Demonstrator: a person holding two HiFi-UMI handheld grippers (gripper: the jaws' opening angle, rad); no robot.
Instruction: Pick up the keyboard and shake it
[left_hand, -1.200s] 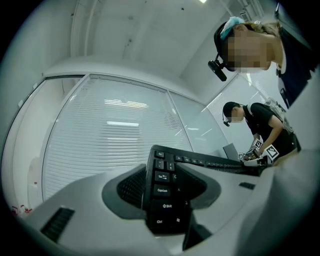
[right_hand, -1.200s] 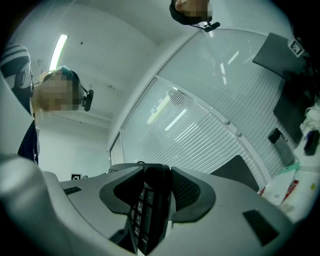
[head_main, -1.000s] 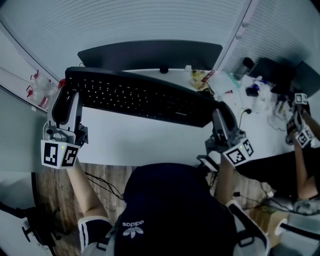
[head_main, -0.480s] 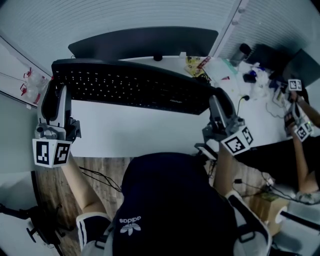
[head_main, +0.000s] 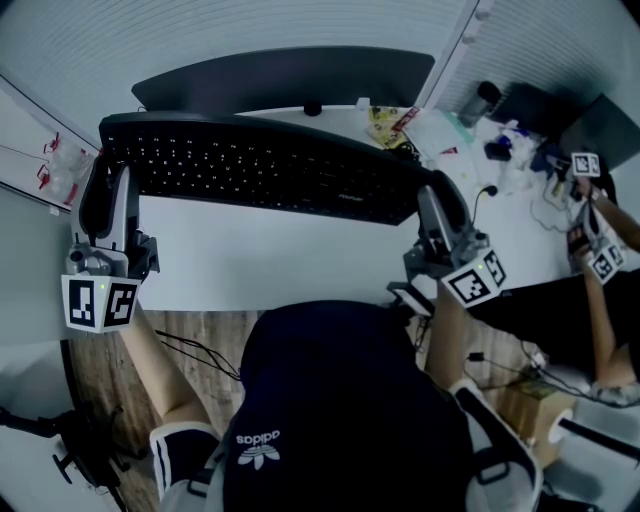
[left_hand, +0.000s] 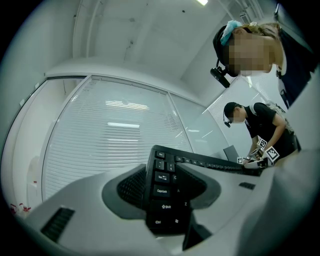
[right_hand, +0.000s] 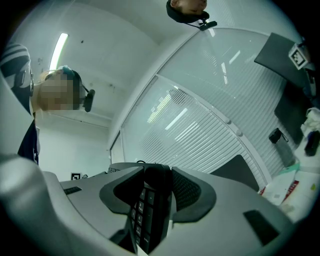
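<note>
The left tongs (left_hand: 162, 195) are closed on the left end of the keyboard (head_main: 260, 172), with the Ctrl and Shift keys pinched between the pads. The right tongs (right_hand: 154, 202) clamp the right end by the number keys. Slung between them, the keyboard seems to hang clear of the desk (head_main: 270, 270), keys up, its right end a little nearer the person. For a good shake, I judge both hands should move together in short up-and-down strokes. The gap between them must stay fixed, since each pair holds only a narrow end and pulling apart or twisting could let one slip. The strokes are best kept over the bare middle of the desk, away from the clutter (head_main: 470, 130) at the far right. Against a second ago, the keyboard lies further left and more level in the head view. The desk shifts with it, though, so this reads as the head turning rather than the tongs moving. Both grips look the same, and half a second ago the view is nearly identical, so no shake shows yet.
</note>
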